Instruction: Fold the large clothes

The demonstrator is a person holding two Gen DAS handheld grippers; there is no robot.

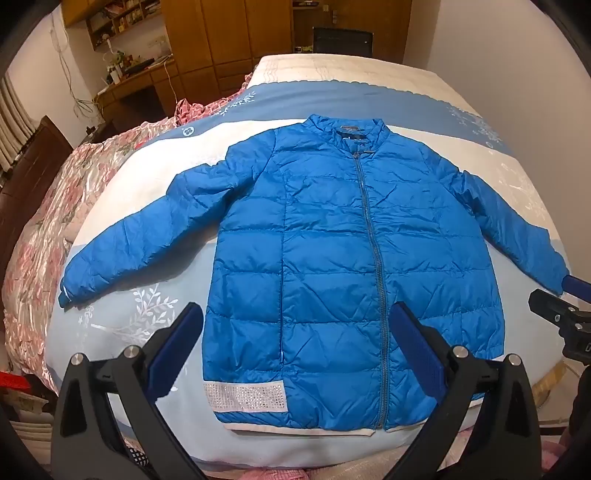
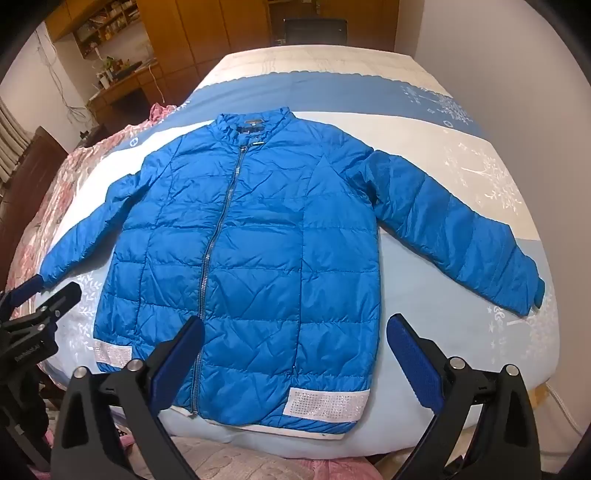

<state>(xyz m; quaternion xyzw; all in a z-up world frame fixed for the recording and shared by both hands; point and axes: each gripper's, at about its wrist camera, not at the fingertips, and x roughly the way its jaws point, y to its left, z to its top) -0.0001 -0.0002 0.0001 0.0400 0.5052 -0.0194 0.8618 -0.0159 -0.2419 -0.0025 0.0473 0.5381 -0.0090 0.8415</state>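
Jacket, blue, quilted, zipped shut, lies face up and spread flat on the bed. Collar sits toward the top of both frames, hem toward the bottom, so its long axis runs straight away from both grippers, along the zipper. Sleeves angle out and down to either side; neither is folded in yet. White studded bands mark the hem corners.

Left gripper hovers above the hem, fingers spread wide, nothing between them but air over the lower left panel. Not touching the fabric, as far as the left wrist view shows. Right gripper likewise hovers over the hem on the other side of the zipper, fingers wide apart and empty.

Left sleeve cuff lies at the left middle of the left wrist frame, up and outward from the left gripper, which is the nearer one. Right sleeve cuff lies at the right middle of the right wrist frame, nearer the right gripper. Each gripper's tip shows at the edge of the other's view, close to the opposite cuff.

Judgement: folding not begun. Likely first move is a sleeve brought across the chest, each gripper taking its own side; hem corners are the closer alternative.

Beyond: floral pink quilt bunched at frame left, wooden wardrobes at top.
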